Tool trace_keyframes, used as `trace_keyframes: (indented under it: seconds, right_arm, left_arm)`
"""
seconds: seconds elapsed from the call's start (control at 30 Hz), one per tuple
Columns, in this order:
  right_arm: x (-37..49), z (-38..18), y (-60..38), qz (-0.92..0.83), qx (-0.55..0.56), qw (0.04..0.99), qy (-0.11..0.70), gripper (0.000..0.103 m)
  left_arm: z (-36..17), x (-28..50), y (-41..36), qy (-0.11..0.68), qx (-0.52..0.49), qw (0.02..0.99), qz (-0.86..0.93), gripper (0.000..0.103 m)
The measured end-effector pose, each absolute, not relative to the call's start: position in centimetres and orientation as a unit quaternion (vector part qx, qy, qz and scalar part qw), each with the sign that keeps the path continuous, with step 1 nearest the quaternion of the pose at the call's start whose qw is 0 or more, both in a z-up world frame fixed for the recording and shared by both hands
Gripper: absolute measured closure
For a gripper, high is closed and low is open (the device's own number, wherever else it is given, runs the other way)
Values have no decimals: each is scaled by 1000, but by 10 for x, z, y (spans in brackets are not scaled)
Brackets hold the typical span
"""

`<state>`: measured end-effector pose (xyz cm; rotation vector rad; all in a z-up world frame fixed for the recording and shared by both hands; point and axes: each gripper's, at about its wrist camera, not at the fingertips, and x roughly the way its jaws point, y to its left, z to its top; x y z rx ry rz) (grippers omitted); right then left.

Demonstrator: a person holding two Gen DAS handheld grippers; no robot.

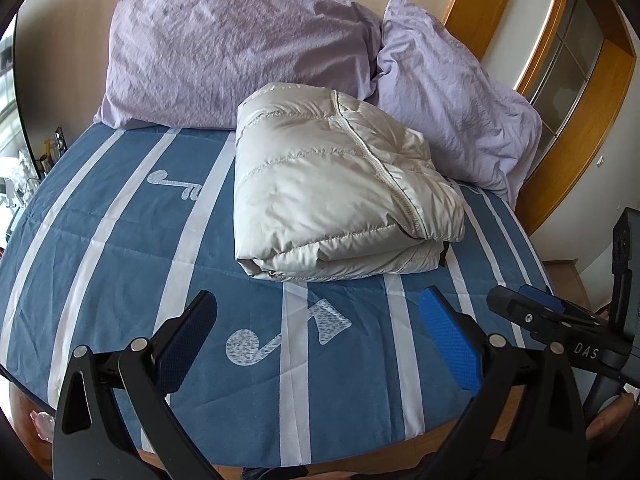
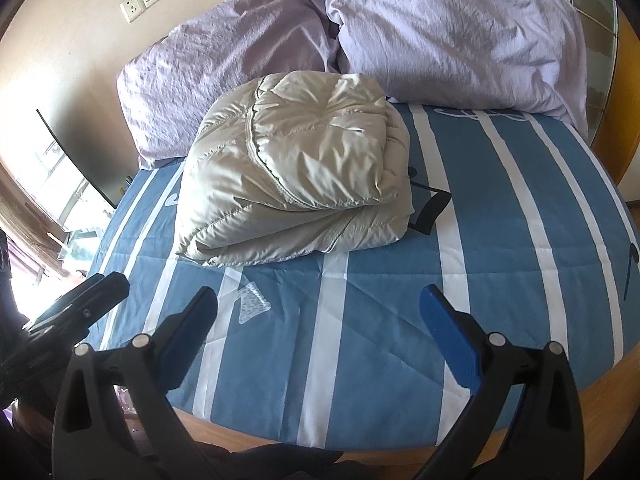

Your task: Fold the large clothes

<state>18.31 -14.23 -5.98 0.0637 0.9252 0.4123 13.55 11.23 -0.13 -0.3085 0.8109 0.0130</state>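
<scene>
Blue striped bed (image 1: 120,208) carries a folded beige puffer jacket (image 1: 336,184) at its far middle, touching two lilac pillows (image 1: 224,52). Left gripper (image 1: 316,344) and right gripper (image 2: 320,336) hover near, fingers wide apart, empty.

A beige quilted jacket (image 1: 340,184) (image 2: 296,184) is folded into a compact bundle, zipper uppermost, laid on the bed near the pillows.

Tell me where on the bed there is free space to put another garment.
Free: striped blue bedspread left of the folded beige puffer jacket, and the strip before it. Crowded: the head end, with two lilac pillows behind the jacket.
</scene>
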Motion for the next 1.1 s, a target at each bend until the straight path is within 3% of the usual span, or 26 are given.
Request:
trace_keyframes:
  seconds: [1.1]
  right_arm:
    - [181, -61, -135, 199, 27, 872, 446, 2]
  left_arm:
    - [-3, 137, 112, 394, -151, 907, 3, 1]
